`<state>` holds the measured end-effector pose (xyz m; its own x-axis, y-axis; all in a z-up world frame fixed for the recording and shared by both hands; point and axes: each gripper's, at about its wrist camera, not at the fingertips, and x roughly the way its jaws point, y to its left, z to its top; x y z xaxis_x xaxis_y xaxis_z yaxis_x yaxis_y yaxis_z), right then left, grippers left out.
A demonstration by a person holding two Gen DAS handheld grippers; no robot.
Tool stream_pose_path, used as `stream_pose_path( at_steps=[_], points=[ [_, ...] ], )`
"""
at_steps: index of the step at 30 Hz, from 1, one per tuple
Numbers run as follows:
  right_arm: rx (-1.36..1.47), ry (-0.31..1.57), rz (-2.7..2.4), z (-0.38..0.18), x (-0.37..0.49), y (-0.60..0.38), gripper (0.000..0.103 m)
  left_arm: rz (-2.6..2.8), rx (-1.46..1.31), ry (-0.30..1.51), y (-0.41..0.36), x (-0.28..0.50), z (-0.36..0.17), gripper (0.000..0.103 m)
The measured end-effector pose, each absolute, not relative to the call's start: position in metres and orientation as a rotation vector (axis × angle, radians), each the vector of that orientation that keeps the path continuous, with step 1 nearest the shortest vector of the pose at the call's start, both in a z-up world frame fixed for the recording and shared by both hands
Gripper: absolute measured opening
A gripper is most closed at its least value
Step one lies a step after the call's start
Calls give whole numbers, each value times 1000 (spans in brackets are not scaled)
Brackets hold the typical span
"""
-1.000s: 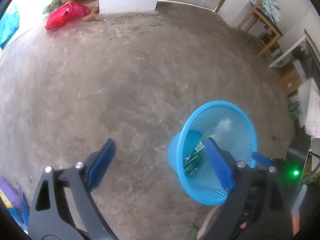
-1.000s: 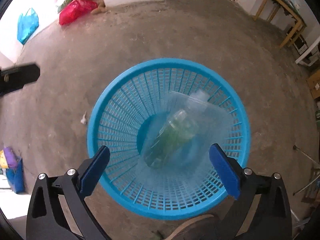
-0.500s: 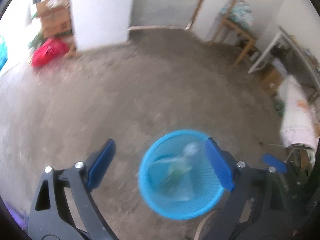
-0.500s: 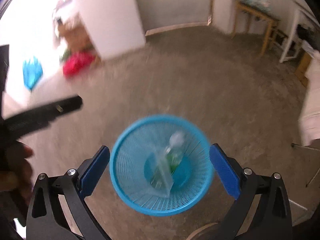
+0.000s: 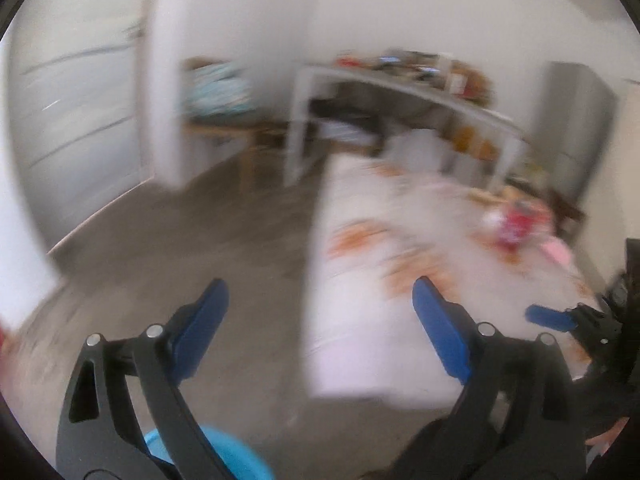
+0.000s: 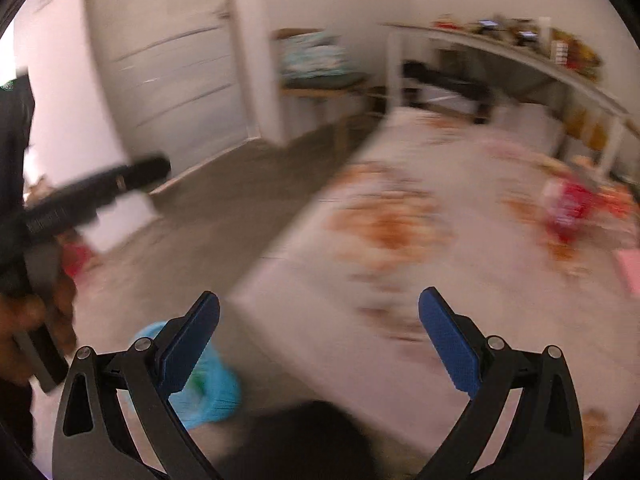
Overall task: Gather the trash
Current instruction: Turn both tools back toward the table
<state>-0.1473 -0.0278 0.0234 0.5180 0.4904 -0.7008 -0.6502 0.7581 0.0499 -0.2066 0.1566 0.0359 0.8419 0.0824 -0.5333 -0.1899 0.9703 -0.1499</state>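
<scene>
The blue basket (image 6: 208,384) sits on the grey floor (image 6: 224,216) at the lower left of the right wrist view, partly hidden behind the left finger of the right gripper (image 6: 320,344); something green shows faintly inside it, too smeared to name. In the left wrist view only a curved blue slice of the basket (image 5: 236,456) shows at the bottom edge, just beside the arm of the left gripper (image 5: 316,328).

Both grippers have their jaws wide apart with nothing between the blue pads. Each points out over the room rather than down at the basket.

Just past the basket stands a bed (image 6: 420,280) with a white cover printed in orange patches (everything here is heavily blurred). On its far right side lies a red and white bundle (image 6: 568,208), and a pink thing (image 6: 630,272) lies near it at the bed's edge; I cannot tell what either is.

At the left of the right wrist view a hand (image 6: 32,320) grips the black handle of the other gripper, which reaches towards the middle of the picture.

Further off, a long white shelf (image 6: 560,72) runs along the back wall with small things crowded on top. A wooden table (image 6: 320,84) stands beside it, carrying a pale blue pile. A white column (image 5: 164,80) rises left of that table.
</scene>
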Motion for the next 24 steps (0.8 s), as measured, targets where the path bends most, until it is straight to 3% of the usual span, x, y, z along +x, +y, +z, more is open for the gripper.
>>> stream_pose_path(
  at_steps=[7, 13, 24],
  points=[
    [-218, 710, 402, 38, -97, -154, 97, -173, -86, 508, 22, -94, 51, 92],
    [-136, 714, 237, 35, -58, -232, 97, -338, -2, 573, -67, -9, 29, 93],
    [15, 740, 156, 12, -17, -285, 97, -384, 56, 765, -106, 84, -32, 93]
  ],
)
